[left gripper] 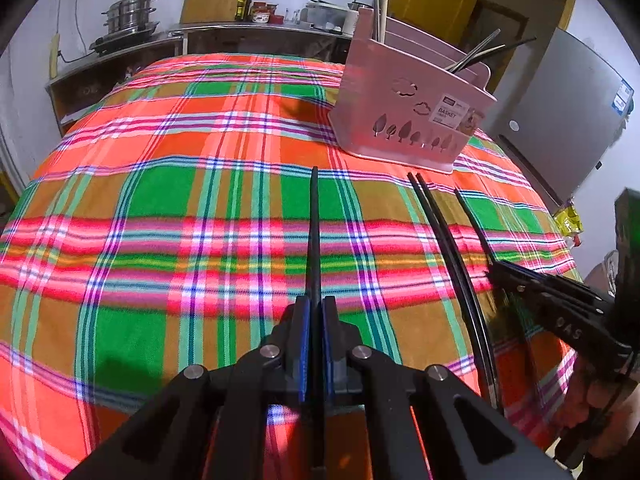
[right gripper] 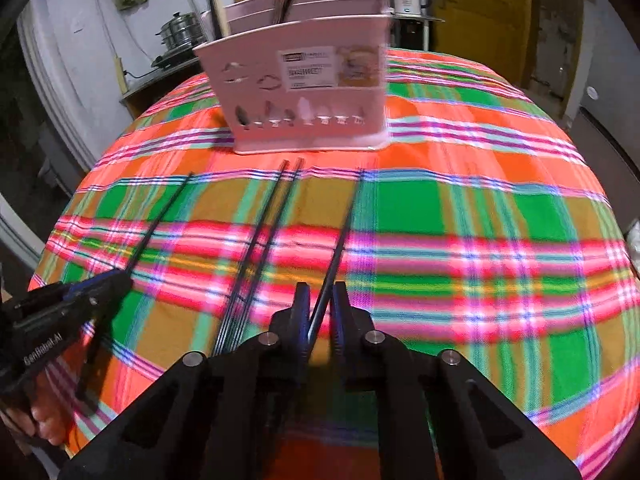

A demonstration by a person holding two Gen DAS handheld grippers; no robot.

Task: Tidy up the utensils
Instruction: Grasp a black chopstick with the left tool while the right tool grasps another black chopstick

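While both claws point down over the plaid cloth, this is how things stand:

Left claw: pressed together on a single black chopstick, which runs straight forward from between the blue pads toward the far side of the counter.

Right claw: closed down on another black chopstick, which sits slanted between the pads (its far tip points toward the basket).

Loose pair: two black chopsticks lie side by side on the cloth, between the two held ones, touching or nearly touching along their length.

Basket: a pink utensil basket stands upright on the far part of the counter, beyond the chopstick tips and apart from them; it has tree and cloud cut-outs and a white label on its front wall.

Basket contents: several long utensils lean out of its back compartments; which compartment each is in I cannot tell.

Hand: part of a hand grips the left claw's handle at the left edge of the right wrist view.
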